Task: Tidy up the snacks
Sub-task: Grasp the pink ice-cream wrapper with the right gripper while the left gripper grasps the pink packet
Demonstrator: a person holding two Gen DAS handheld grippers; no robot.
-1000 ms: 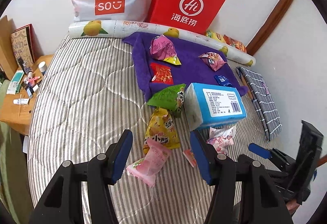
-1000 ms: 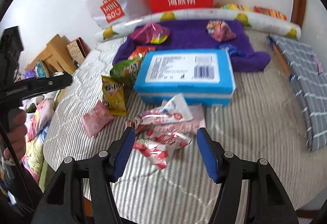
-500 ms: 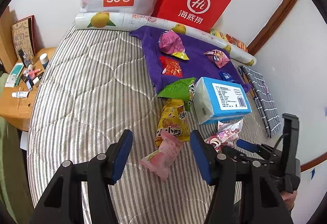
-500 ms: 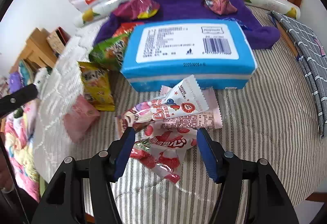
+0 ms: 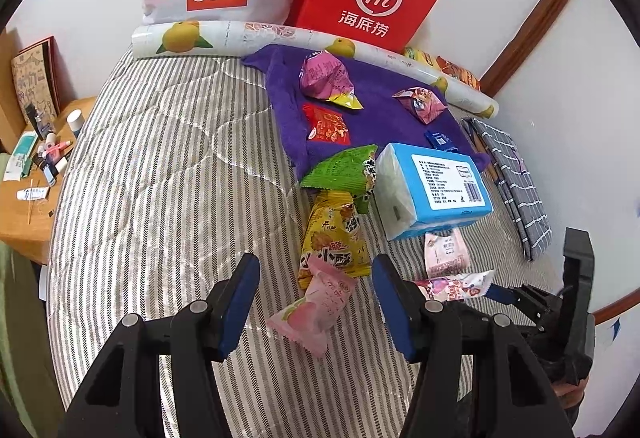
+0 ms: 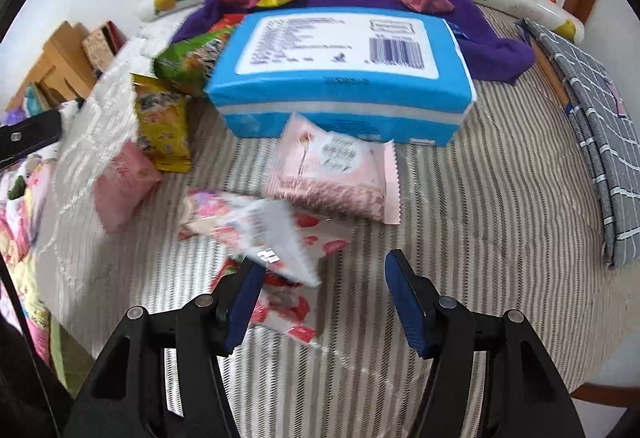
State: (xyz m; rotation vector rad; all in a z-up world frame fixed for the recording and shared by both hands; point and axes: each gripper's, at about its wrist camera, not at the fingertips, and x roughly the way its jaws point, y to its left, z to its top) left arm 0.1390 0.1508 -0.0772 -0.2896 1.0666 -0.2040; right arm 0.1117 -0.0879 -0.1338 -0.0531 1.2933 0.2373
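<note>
Snacks lie scattered on the striped bed (image 5: 168, 166), most of them in a loose line running from the purple cloth (image 5: 384, 106) toward the near edge: a green packet (image 5: 340, 174), a yellow packet (image 5: 334, 234) and a pink packet (image 5: 316, 302), with a blue tissue pack (image 6: 340, 70) beside them. Just in front of that pack sit a pale pink wrapper (image 6: 332, 174) and a heap of strawberry-printed wrappers (image 6: 264, 234).

Right gripper (image 6: 320, 298) hangs over the heap with its jaws apart and nothing clamped; the left pad is touching or just over the nearest white wrapper, the right pad stands clear over bare sheet. Left gripper (image 5: 314, 302) hovers with jaws apart around the pink packet, holding nothing.

The step in hand appears to be picking one wrapper from the heap. To do it well, the right gripper should shift toward the heap so a single wrapper sits centred between the pads, and close across the crimped edge rather than the puffy middle. Overlapping wrappers could come up together, so a slow lift would help. The slick foil may slip from a light pinch.
</note>
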